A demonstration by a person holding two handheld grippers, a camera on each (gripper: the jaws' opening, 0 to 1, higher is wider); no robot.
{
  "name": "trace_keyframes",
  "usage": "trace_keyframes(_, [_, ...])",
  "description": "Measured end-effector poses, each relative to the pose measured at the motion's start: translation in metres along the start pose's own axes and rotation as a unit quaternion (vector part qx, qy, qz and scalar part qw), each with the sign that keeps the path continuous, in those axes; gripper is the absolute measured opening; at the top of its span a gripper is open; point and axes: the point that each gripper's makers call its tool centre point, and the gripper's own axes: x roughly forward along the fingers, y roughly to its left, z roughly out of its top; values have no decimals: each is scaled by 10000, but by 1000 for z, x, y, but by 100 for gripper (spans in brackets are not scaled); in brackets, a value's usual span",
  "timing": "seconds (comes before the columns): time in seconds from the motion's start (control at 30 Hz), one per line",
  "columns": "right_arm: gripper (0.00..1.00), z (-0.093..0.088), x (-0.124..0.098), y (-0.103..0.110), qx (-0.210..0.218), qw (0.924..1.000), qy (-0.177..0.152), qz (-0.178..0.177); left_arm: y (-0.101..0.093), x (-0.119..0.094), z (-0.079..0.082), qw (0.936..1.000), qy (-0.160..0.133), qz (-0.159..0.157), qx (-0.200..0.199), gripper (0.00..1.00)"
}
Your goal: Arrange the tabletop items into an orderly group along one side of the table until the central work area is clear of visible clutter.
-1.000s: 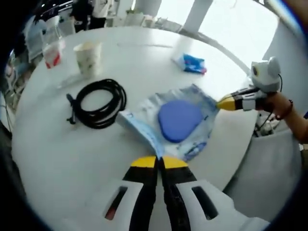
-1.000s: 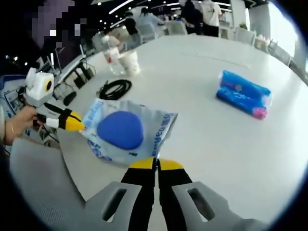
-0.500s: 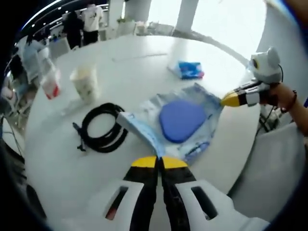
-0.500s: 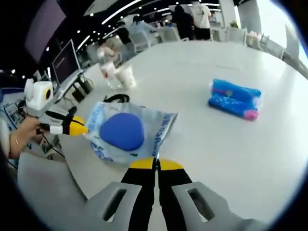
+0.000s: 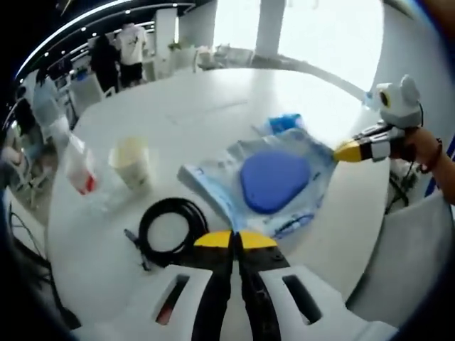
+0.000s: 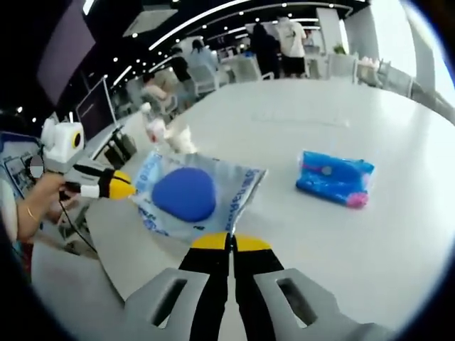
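A printed clear plastic bag [image 5: 213, 186] with a blue oval pad [image 5: 274, 180] inside hangs stretched between both grippers over the round white table [image 5: 192, 114]. My left gripper [image 5: 232, 240] is shut on the bag's near edge. My right gripper [image 5: 350, 151] pinches the opposite corner. In the right gripper view the bag [image 6: 245, 186] runs from my right gripper [image 6: 229, 243], shut on its edge, to the left gripper [image 6: 119, 187] at the far corner. A coiled black cable [image 5: 170, 231] lies just beyond my left jaws.
A paper cup [image 5: 130, 162] and a small bottle with a red label [image 5: 79, 165] stand left of the cable. A blue wrapped packet [image 6: 333, 177] lies further onto the table. People and chairs stand beyond the table's far edge. A hand [image 5: 419, 145] holds the right gripper.
Both grippers have risen with the bag held between them. In the left gripper view the cable, cup and bottle have slid nearer and lower; the blue packet is now partly behind the bag.
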Motion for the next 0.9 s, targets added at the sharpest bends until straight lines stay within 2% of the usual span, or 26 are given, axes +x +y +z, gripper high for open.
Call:
trace_keyframes(0.13, [1,14,7,-7,-80,10000,-32,-35,11,7,18,9999,-135,98,-44,0])
trace_keyframes(0.33, [1,29,22,-21,-235,9997,3,-101,26,20,36,9992,-301,181,-183,0])
trace_keyframes(0.57, [1,40,43,-36,-271,9995,33,-142,37,40,38,9991,-220,278,-222,0])
trace_keyframes(0.9, [1,53,74,-52,-134,9997,1,-186,62,69,44,9974,-281,492,-453,0])
